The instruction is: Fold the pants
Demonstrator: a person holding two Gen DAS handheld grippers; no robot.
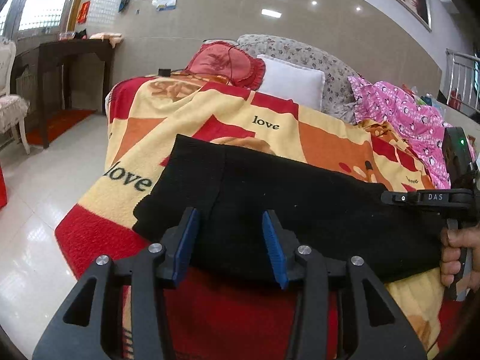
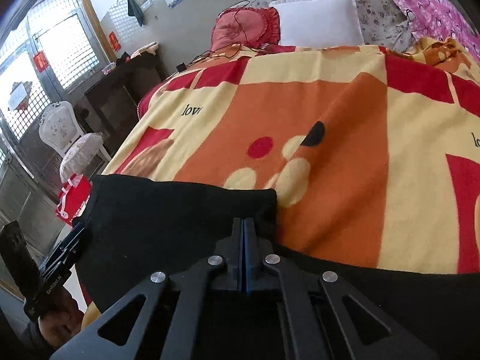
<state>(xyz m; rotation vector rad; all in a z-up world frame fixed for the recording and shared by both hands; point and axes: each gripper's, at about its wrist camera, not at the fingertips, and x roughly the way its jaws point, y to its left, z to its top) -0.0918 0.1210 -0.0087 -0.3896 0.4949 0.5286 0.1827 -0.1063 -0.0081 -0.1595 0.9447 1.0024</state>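
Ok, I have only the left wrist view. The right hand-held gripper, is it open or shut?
Observer: Shut. In the right wrist view the right hand-held gripper has its jaws together, over the black pants. Whether it pinches cloth, I cannot tell.
Operator: Do the pants end at that gripper?
Observer: No. Black cloth runs on past it to that picture's right edge.
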